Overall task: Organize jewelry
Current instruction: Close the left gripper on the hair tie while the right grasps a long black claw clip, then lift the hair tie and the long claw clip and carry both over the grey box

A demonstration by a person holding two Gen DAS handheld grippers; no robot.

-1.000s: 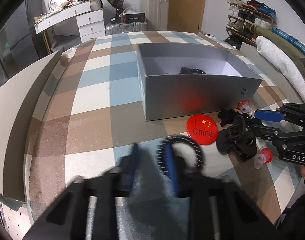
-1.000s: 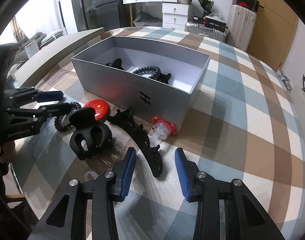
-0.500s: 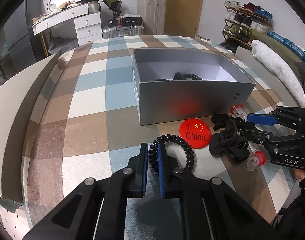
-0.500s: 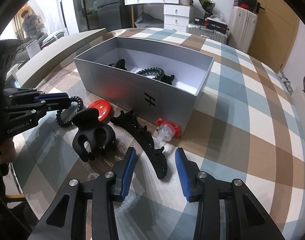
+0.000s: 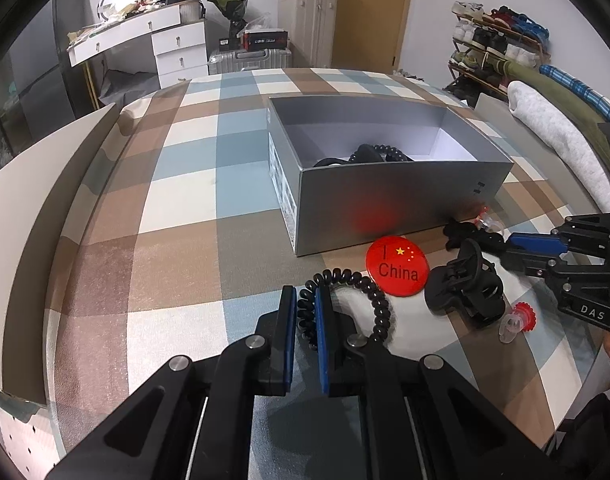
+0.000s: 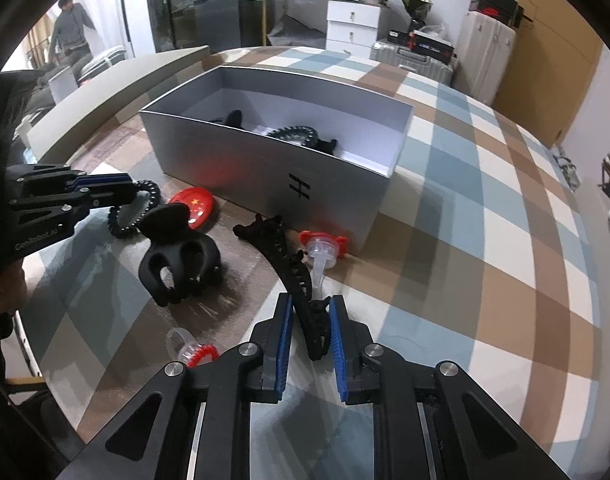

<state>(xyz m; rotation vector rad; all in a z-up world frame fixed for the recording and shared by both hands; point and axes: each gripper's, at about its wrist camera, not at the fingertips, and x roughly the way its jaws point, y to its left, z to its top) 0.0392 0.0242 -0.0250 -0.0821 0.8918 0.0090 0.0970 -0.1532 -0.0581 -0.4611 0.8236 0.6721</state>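
Note:
My left gripper [image 5: 305, 312] is shut on a black spiral hair tie [image 5: 375, 300] that lies on the checked cloth; it also shows in the right wrist view [image 6: 139, 216]. My right gripper [image 6: 311, 326] straddles the near end of a long black hair clip [image 6: 293, 268], its jaws narrowed around it but with small gaps. A black claw clip [image 6: 177, 252] and a red "I China" badge [image 5: 397, 266] lie between the grippers. The open grey box [image 6: 265, 168] holds a black beaded band [image 6: 293, 134] and other black pieces.
Two small clear rings with red tops lie on the cloth, one by the box [image 6: 323, 246], one near my right gripper [image 6: 193, 350]. The box lid [image 5: 33, 216] leans at the table's left edge. A person [image 6: 69, 36] stands far behind.
My left gripper closed on the spiral hair tie. My right gripper moved forward over the long clip's end and narrowed its jaws around it.

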